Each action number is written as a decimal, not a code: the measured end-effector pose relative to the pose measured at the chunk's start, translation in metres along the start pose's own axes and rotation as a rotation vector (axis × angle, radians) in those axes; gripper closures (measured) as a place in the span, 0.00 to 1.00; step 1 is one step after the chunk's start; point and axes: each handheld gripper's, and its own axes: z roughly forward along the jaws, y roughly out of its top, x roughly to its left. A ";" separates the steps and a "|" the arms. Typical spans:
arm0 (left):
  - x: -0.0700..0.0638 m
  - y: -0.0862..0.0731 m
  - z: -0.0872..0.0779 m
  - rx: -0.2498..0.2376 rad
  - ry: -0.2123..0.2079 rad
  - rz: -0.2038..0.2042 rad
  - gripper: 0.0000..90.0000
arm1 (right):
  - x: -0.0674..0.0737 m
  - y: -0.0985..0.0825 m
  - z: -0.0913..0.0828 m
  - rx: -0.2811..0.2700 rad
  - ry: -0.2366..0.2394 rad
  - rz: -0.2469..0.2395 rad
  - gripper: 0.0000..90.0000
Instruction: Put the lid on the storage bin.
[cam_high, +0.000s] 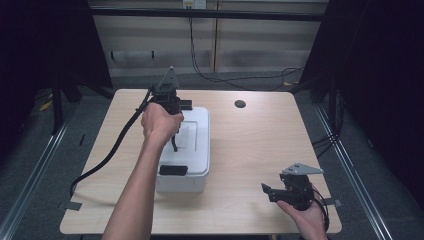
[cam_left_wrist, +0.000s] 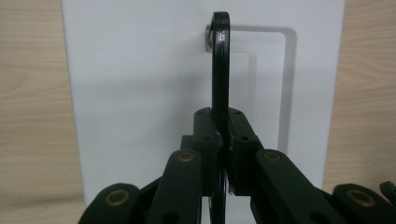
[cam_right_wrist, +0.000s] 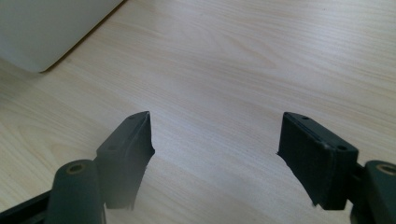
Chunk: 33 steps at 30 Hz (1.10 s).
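The left gripper (cam_left_wrist: 223, 154) has its jaws closed on the black handle (cam_left_wrist: 220, 70) raised from the lid of the white box (cam_high: 197, 150) on the table (cam_high: 250, 150), so the grasp seems done and lifting is left, while the right gripper (cam_right_wrist: 215, 144) waits open and empty near the table's front edge.

**No readable text**

No words, nos., brand marks or signs legible in any view. White box (cam_high: 192, 150), its black handle (cam_left_wrist: 220, 70) & the tabletop (cam_high: 250, 150) carry no label that can be made out.
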 end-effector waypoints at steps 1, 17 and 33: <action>0.003 0.000 0.001 -0.008 -0.010 -0.015 0.94 | 0.000 0.000 0.000 -0.003 0.000 -0.003 0.28; 0.006 0.002 0.007 -0.014 -0.013 -0.013 0.92 | 0.000 0.000 0.000 -0.002 -0.001 -0.001 0.28; 0.032 0.006 0.016 -0.020 -0.092 0.100 0.54 | 0.000 0.000 0.000 0.000 0.000 0.002 0.28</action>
